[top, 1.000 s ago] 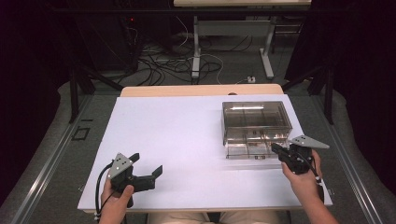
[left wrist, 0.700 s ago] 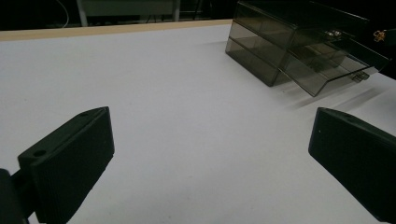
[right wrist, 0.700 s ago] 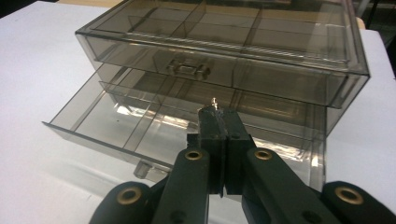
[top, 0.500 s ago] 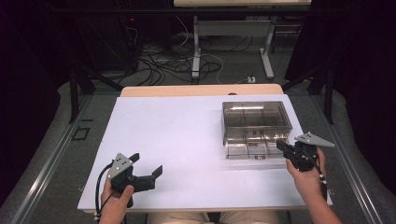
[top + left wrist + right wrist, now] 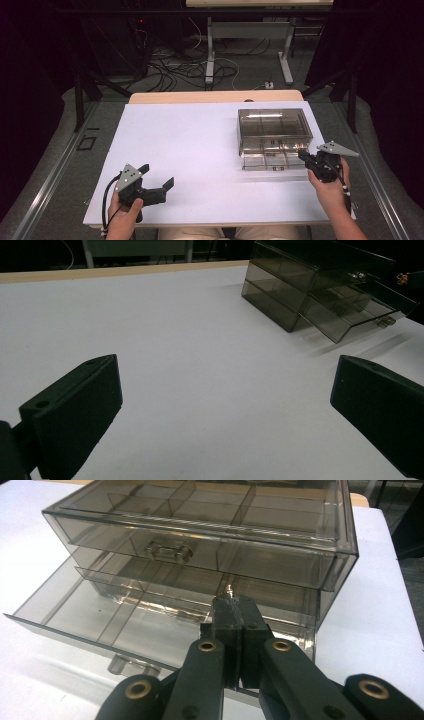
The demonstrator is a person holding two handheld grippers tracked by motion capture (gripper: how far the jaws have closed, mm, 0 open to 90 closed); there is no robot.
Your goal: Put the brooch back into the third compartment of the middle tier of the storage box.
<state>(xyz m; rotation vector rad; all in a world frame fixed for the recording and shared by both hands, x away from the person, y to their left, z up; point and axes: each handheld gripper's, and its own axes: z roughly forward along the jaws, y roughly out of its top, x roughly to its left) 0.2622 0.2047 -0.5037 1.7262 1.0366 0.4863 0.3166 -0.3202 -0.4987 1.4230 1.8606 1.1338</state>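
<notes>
The white table (image 5: 200, 150) stood in a dark room, with cables on the grey floor (image 5: 190, 75) behind it and a wooden edge along its far side. A smoky clear drawer box (image 5: 274, 131) sat near the right edge, its bottom drawer (image 5: 95, 615) pulled out. The right gripper (image 5: 306, 158) was pressed together, holding nothing that I could see, just beside the drawer's right end. The left gripper (image 5: 155, 181) was spread wide over bare surface near the front edge, with much free space around
</notes>
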